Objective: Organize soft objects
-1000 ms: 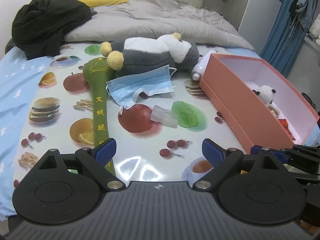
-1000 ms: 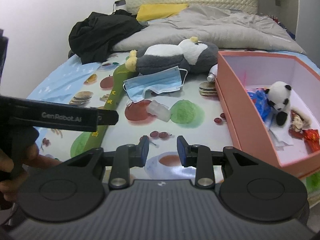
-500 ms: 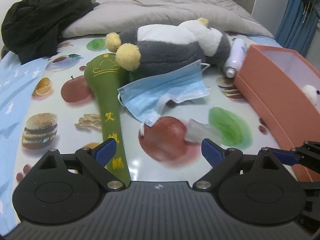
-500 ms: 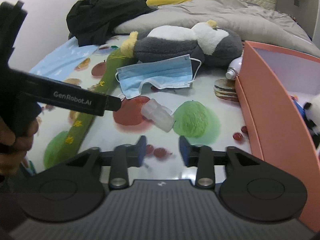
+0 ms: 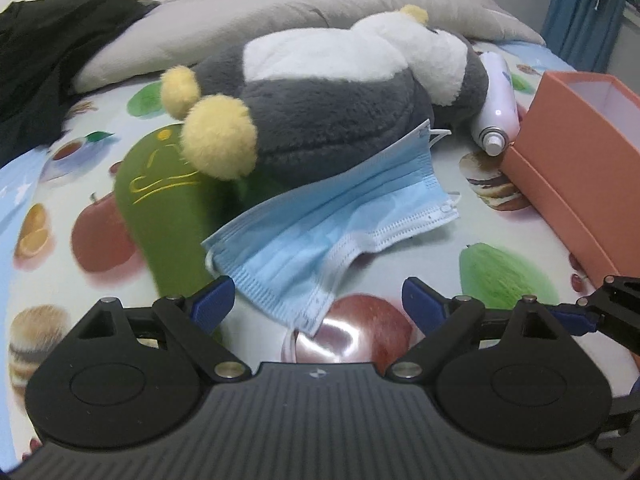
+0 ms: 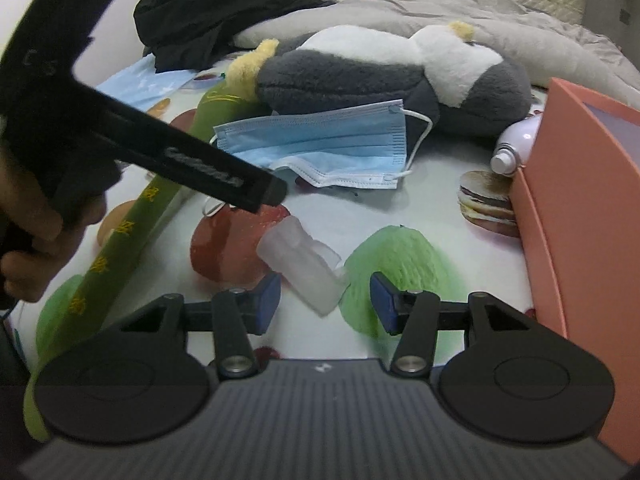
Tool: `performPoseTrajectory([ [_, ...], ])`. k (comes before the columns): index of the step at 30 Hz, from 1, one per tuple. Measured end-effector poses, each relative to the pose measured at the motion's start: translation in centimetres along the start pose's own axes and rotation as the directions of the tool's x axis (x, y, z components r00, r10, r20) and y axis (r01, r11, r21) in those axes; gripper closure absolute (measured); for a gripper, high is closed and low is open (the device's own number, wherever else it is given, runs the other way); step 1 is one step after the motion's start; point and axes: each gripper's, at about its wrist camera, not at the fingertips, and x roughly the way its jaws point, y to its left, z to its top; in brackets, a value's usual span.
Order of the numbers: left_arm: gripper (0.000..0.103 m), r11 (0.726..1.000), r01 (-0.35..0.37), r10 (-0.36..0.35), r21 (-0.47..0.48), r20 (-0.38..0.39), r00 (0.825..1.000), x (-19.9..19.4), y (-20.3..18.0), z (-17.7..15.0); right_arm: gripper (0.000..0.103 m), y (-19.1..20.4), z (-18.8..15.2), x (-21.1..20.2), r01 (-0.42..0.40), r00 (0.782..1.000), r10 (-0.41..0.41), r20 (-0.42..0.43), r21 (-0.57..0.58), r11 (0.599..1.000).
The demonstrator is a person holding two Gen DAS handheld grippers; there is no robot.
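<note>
Left hand-held gripper (image 5: pixel 318 300) spread wide, empty, just over the blue face mask (image 5: pixel 340 216) lying against the grey-white plush toy (image 5: pixel 340 96) on the bed. Right hand-held gripper (image 6: pixel 325 300) half-parted, nothing gripped, translucent cap (image 6: pixel 300 258) just ahead. Orange box (image 6: pixel 580 208) right.

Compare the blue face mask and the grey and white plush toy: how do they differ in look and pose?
The blue face mask is thin, flat and pleated; the grey and white plush toy is thick, rounded and furry. The mask is one pale blue with white ear loops; the toy is grey and white with yellow parts. The mask lies in front, its far edge leaning against the toy, which lies on its side behind. Both are soft and rest on the fruit-printed cover.
</note>
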Motion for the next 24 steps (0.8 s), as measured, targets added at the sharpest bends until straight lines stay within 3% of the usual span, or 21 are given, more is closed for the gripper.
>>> performPoseTrajectory([
  [9, 0.037, 0.999, -0.026, 0.026, 0.019, -0.008, 1.0, 3.4, 0.3, 1.2, 0.055, -0.2, 0.3, 1.8, -0.046, 0.999, 0.046, 0.008, -0.037, 0.998],
  [12, 0.051, 0.999, -0.029, 0.029, 0.023, 0.005, 1.0, 3.6, 0.4, 1.5, 0.061, -0.2, 0.3, 1.9, -0.064, 0.998, 0.064, 0.006, -0.039, 0.997],
  [17, 0.084, 0.999, -0.033, 0.033, 0.016, 0.005, 0.999, 3.3, 0.7, 1.9, 0.076, 0.3, 0.3, 1.5, -0.066, 0.998, 0.067, 0.01, -0.064, 0.996],
  [24, 0.089, 0.999, -0.031, 0.031, -0.035, -0.003, 1.0, 1.3, 0.2, 0.7, 0.079, 0.2, 0.1, 0.2, -0.041, 0.999, 0.041, 0.016, -0.044, 0.998],
])
